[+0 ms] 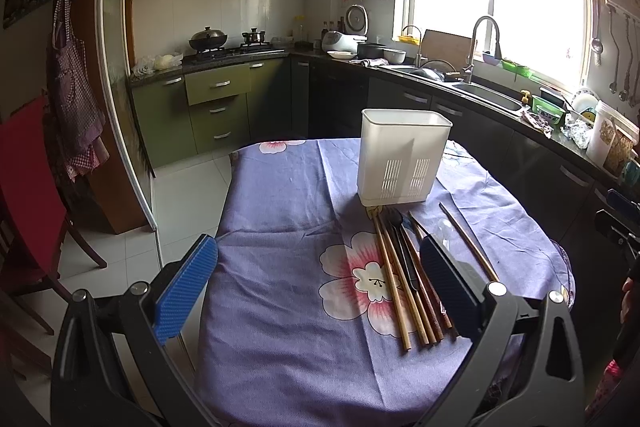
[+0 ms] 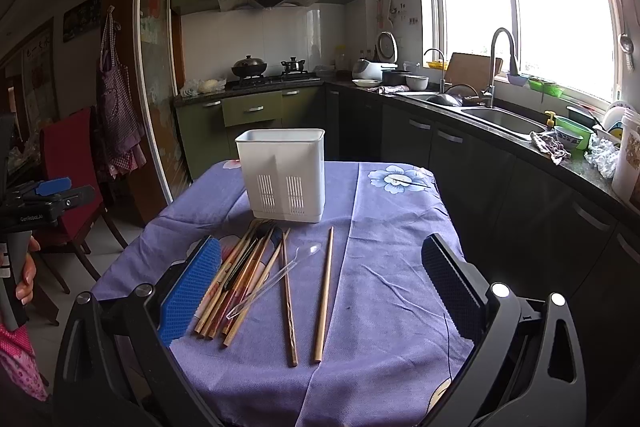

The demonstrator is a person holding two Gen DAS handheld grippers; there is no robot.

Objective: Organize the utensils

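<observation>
While your left gripper (image 1: 316, 283) hangs over the table (image 1: 280, 347), its right finger (image 1: 448, 283) covers the near part of the utensil pile (image 1: 404, 267), so you can't count the pieces from that view. The clear spoon (image 1: 446, 227) is barely readable there, just a pale smear beside the finger. From the right wrist view the spoon (image 2: 276, 277) shows better, lying slantwise across the sticks. The dark utensil (image 2: 244, 263) in the pile is hard to identify; its head is buried among the stick tips near the caddy (image 2: 284, 175).

Your right gripper (image 2: 320, 287) has its left finger (image 2: 192, 291) overlapping the left edge of the pile (image 2: 240, 283), hiding some stick ends. Can't tell if it touches them.

Both grippers: jaws spread wide, nothing between them. Both sit low at the near table edge, aimed forward toward the caddy, roughly level with each other. Your left gripper body (image 2: 48, 199) is cut off at the left frame edge in the right view, with your hand (image 2: 26, 275) on the handle; your right gripper (image 1: 616, 219) is only a sliver at the right edge of the left view.

Utensils lie flat on the cloth (image 2: 380, 287), just in front of the caddy. Two chopsticks (image 2: 308, 291) lie apart to the right of the pile. Caddy stands upright at the far side; its inside is not visible.
</observation>
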